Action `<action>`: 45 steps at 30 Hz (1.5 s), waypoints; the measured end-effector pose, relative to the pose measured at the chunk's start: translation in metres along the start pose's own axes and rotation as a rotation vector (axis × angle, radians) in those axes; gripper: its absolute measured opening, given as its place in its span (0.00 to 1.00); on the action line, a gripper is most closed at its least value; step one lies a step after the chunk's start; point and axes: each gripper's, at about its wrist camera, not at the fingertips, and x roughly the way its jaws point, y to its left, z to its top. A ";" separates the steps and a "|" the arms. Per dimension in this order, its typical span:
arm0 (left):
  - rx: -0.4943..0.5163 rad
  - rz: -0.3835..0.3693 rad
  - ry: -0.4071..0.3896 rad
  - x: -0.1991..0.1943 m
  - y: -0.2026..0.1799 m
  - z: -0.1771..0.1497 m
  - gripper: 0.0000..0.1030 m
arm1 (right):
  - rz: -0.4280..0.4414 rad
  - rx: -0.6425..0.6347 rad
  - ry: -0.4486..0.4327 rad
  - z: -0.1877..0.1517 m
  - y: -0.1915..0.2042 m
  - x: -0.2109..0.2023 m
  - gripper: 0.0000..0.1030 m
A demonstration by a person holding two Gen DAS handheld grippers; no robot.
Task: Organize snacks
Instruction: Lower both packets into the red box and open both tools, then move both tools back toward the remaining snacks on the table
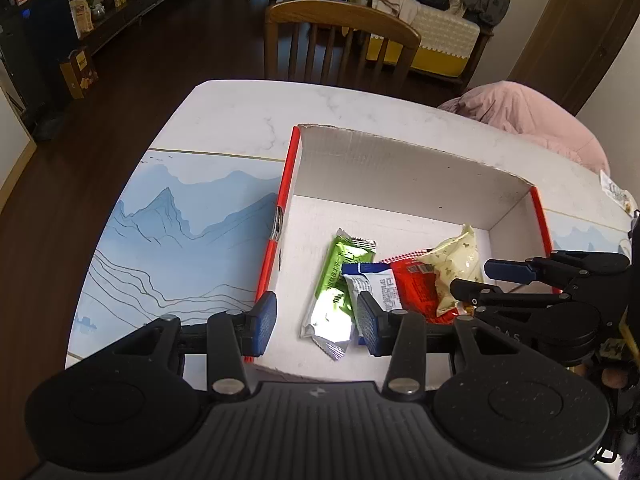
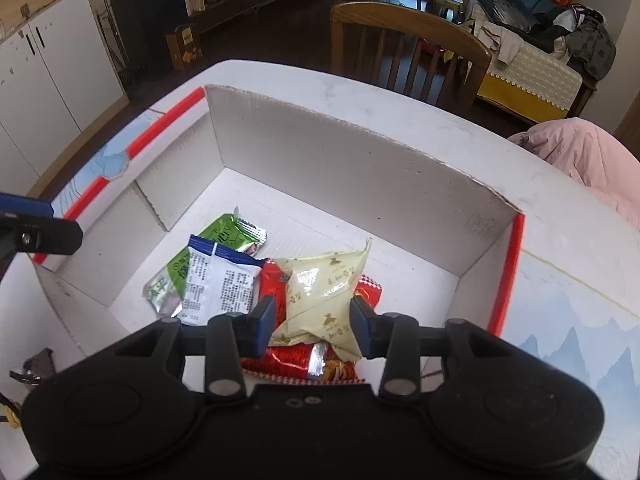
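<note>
An open white cardboard box with red edges (image 1: 288,184) (image 2: 516,248) sits on the table. In it lie a green packet (image 1: 340,280) (image 2: 224,232), a blue-and-white packet (image 1: 376,284) (image 2: 216,284), a red packet (image 1: 416,288) (image 2: 296,364) and a cream packet (image 1: 460,268) (image 2: 320,292) on top of the red one. My left gripper (image 1: 316,324) is open and empty over the box's near left part. My right gripper (image 2: 312,324) (image 1: 476,280) is open, with its fingers on either side of the cream packet's near end.
The table (image 1: 232,120) carries a blue mountain-print mat (image 1: 176,240) (image 2: 580,344). A wooden chair (image 1: 340,40) (image 2: 408,48) stands at the far edge. A pink garment (image 1: 532,120) (image 2: 588,152) lies at the far right. A small packet (image 1: 616,192) lies near the right edge.
</note>
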 end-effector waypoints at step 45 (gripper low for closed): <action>0.230 -0.222 -0.210 -0.133 0.052 -0.108 0.70 | -0.056 0.280 -0.323 -0.125 0.116 -0.182 0.93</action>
